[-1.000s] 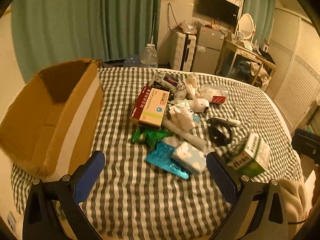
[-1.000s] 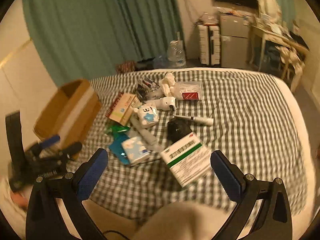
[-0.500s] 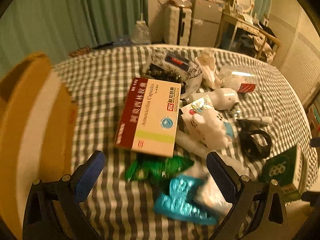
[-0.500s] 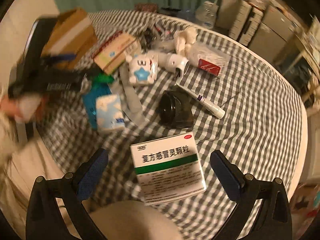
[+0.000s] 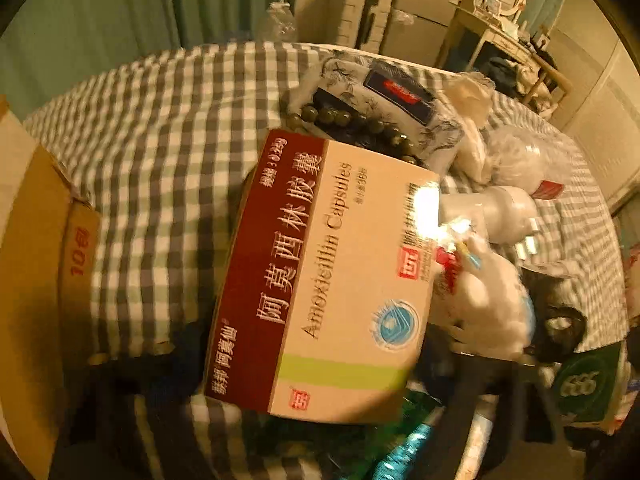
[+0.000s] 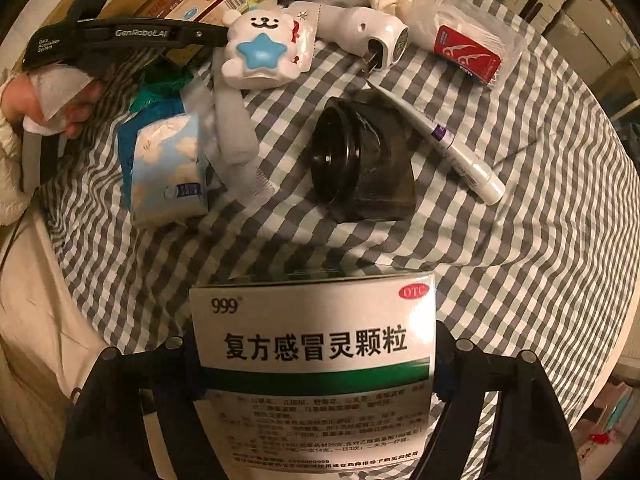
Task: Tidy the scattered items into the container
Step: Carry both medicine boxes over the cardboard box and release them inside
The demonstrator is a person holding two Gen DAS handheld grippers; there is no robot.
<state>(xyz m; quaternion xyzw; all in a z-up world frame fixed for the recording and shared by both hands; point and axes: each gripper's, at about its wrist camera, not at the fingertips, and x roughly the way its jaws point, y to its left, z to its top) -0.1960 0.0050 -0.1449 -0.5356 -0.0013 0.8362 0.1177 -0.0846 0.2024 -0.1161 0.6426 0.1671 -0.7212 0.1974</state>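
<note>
The carton (image 5: 36,280), the container of the task, stands open at the left edge of the bed (image 5: 160,120), near enough that any item needs only a short carry.

The left gripper (image 5: 320,352) points steeply down over the red box (image 5: 332,272), which lies label-up at the left of the heap. Its jaws have just been closing with that box between them. The fingers are dark and blurred, so I cannot tell whether the pads press yet. Taking the box across its narrow width suits its flat, stiff sides.

Further right the loose things lie close together: a tissue pack (image 6: 168,168), a bear pouch (image 6: 264,48), a dark jar (image 6: 352,160) on its side and a pen (image 6: 452,148). None is in the carton.

The right gripper (image 6: 314,360) points straight down on the 999 box (image 6: 312,344), at the near right of the heap. Its jaws have just been closing, and both pads appear to lie against the box's side faces, pinching it. By judgement, each hand takes one rigid box first, since these are the easiest to grip.

The surface is a soft grey-checked sheet, wrinkled in places. Behind it hang green curtains (image 5: 120,12). A suitcase (image 5: 356,4) and a desk (image 5: 500,36) stand at the far right, in warm, dim light.
</note>
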